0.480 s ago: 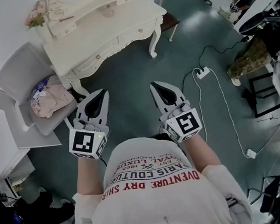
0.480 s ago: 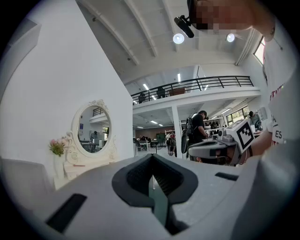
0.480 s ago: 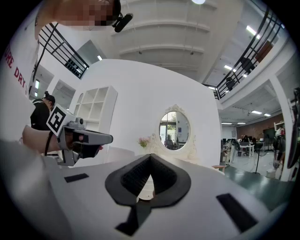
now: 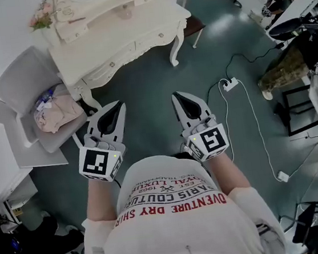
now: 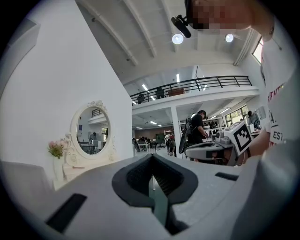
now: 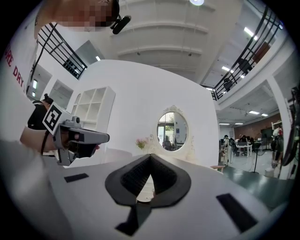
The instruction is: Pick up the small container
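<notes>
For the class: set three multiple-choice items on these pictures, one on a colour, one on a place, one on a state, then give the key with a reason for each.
1. What colour is the dressing table?
A black
B cream white
C red

2. Where does the pink bundle lie?
A on the dressing table
B under the dressing table
C on the pale chair

3. How do the jaws of the left gripper stand?
A shut, nothing between them
B wide open
C half open

Key:
1 B, since its top and legs are cream white.
2 C, since it rests on the chair seat.
3 A, since the left gripper view shows the tips together and empty.
</notes>
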The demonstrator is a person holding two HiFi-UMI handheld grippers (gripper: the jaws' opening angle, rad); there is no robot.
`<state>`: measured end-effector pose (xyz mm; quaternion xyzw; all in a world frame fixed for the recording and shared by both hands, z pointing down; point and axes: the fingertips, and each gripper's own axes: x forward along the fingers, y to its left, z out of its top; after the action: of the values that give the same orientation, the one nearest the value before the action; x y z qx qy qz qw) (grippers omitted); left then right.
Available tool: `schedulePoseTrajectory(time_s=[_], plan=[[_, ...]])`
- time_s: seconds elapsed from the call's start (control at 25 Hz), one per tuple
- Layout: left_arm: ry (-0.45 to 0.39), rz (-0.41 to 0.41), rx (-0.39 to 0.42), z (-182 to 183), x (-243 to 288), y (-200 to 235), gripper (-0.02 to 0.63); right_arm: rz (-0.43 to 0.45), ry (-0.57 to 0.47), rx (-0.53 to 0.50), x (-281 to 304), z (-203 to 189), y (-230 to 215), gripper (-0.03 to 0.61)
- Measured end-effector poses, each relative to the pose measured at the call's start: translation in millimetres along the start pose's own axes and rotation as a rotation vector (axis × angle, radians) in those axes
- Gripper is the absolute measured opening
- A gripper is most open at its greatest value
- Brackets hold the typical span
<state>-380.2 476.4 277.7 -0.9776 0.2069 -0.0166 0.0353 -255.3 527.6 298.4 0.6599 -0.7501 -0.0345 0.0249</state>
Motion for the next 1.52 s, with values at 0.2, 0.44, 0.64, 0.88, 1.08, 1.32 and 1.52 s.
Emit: schedulePoseTrajectory(time_s=[0.2,0.44,0.64,0.88,1.08,1.32,1.52], plan=[[0.003,-0.006,0.026,1,4,0,0.006,-0.027,0.015,0.009,7,-11,-7,-0.002],[0.027,0.044,-0.017,-17,25,13,0.006,0.004,0.041,0.023,28,-30,-30,-0.002],[0.056,0.093,-0.022,-35,65,38,0.006,0.042,0.052,0.031,68,-50,-63,-0.002],[0.075,0.178,-0.019,-34,148,72,0.006,0.146,0.039,0.032,140,-51,-136,-0.002],[0.103,0.231,-0.017,-39,239,95,0.006,0.252,0.059,0.01,203,-59,-206,-0.002],[0.08,0.34,-0.055,-41,337,127,0.006,0.353,0.054,-0.016,259,-62,-284,-0.002],[0.089,0.405,-0.099,-48,387,152,0.006,0.389,0.068,0.001,300,-73,-333,-0.002]])
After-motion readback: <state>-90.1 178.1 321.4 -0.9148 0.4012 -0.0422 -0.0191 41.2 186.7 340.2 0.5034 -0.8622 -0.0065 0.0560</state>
